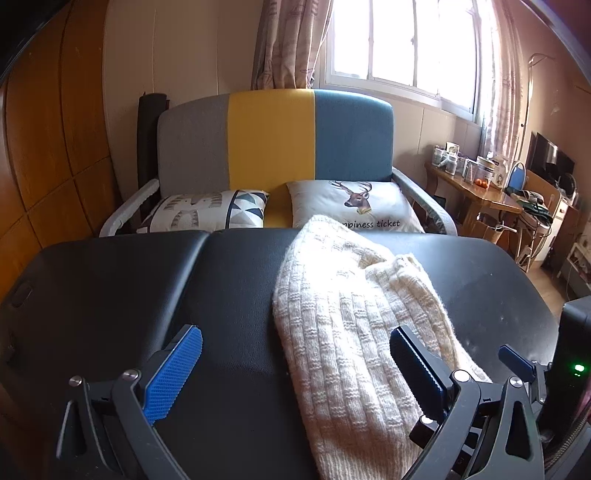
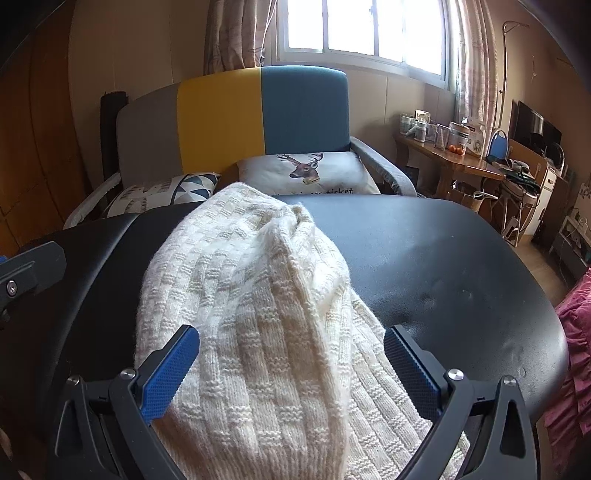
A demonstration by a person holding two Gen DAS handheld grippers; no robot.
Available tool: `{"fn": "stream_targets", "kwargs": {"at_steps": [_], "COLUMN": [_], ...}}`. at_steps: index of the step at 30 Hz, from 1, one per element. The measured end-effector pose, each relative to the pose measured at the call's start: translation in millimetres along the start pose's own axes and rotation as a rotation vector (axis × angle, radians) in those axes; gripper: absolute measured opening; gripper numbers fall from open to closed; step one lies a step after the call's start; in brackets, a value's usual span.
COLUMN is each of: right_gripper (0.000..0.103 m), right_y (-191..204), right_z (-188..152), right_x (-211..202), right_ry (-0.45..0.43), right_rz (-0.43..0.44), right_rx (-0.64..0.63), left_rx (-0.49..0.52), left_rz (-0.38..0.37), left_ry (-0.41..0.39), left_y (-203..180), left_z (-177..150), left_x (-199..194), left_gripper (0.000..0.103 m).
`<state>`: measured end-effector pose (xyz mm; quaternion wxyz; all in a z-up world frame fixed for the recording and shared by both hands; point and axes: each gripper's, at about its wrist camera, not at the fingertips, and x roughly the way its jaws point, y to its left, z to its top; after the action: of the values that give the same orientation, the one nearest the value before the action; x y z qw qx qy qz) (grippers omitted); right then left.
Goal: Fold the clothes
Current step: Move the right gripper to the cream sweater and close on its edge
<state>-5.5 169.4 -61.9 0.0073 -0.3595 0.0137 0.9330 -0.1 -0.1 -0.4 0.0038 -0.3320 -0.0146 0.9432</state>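
A black table (image 1: 110, 288) carries a cream knit sweater (image 2: 251, 295), bunched lengthwise down its middle. It looks soft, bulky and stretchy; an edge or hem seems the best hold. The left gripper (image 1: 295, 373) and right gripper (image 2: 291, 369) gape wide, holding nothing.

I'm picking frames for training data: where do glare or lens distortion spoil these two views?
Left wrist view: the window is blown out, and glare whitens the far end of the cream knit sweater; the black padded table edge bows. Right wrist view: the window is overexposed, the sweater evenly lit, corners vignetted.
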Motion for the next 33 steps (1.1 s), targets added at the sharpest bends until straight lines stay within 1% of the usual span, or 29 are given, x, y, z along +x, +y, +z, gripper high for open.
{"fn": "stream_targets", "kwargs": {"at_steps": [10, 13, 14, 17, 18, 21, 23, 27, 29, 31, 33], "right_gripper": [0.103, 0.103, 0.103, 0.103, 0.103, 0.102, 0.102, 0.102, 0.102, 0.102, 0.102], "right_y": [-5.1, -11.0, -13.2, -28.1, -35.1, -58.1, -74.4, -106.4, -114.0, -115.5, -111.8], "right_z": [-12.1, -12.6, -12.9, -14.4, -14.9, -17.2, -24.7, -41.0, -46.1, -47.8, -49.6], "right_x": [11.7, 11.8, 11.3, 3.2, 0.7, 5.4, 12.5, 27.4, 34.8, 43.1, 58.0], "right_ry": [0.028, 0.038, 0.039, 0.015, 0.012, 0.066, 0.099, 0.157, 0.183, 0.213, 0.268], "right_rz": [0.019, 0.052, 0.080, 0.243, 0.292, 0.440, 0.522, 0.681, 0.723, 0.756, 0.759], "right_rx": [0.012, 0.022, 0.028, 0.096, 0.129, 0.223, 0.313, 0.500, 0.550, 0.576, 0.586], "left_rx": [-0.001, -0.012, -0.016, -0.071, -0.088, -0.098, -0.126, -0.126, -0.115, -0.126, -0.148], "left_rz": [-0.018, -0.088, -0.126, -0.281, -0.296, -0.305, -0.333, -0.351, -0.338, -0.343, -0.339], "left_ry": [0.038, 0.071, 0.085, 0.143, 0.156, 0.184, 0.189, 0.208, 0.223, 0.250, 0.276], "left_y": [3.9, 8.4, 10.0, 19.7, 22.8, 28.4, 36.2, 51.0, 59.3, 70.7, 83.5], "left_z": [-11.3, -11.8, -13.5, -23.5, -27.0, -37.6, -43.6, -53.1, -59.3, -66.1, -74.9], "left_x": [12.6, 18.7, 21.9, 35.0, 38.7, 45.0, 46.3, 49.0, 51.7, 54.7, 55.9], "left_gripper": [0.103, 0.103, 0.103, 0.103, 0.103, 0.103, 0.103, 0.103, 0.103, 0.103, 0.103]}}
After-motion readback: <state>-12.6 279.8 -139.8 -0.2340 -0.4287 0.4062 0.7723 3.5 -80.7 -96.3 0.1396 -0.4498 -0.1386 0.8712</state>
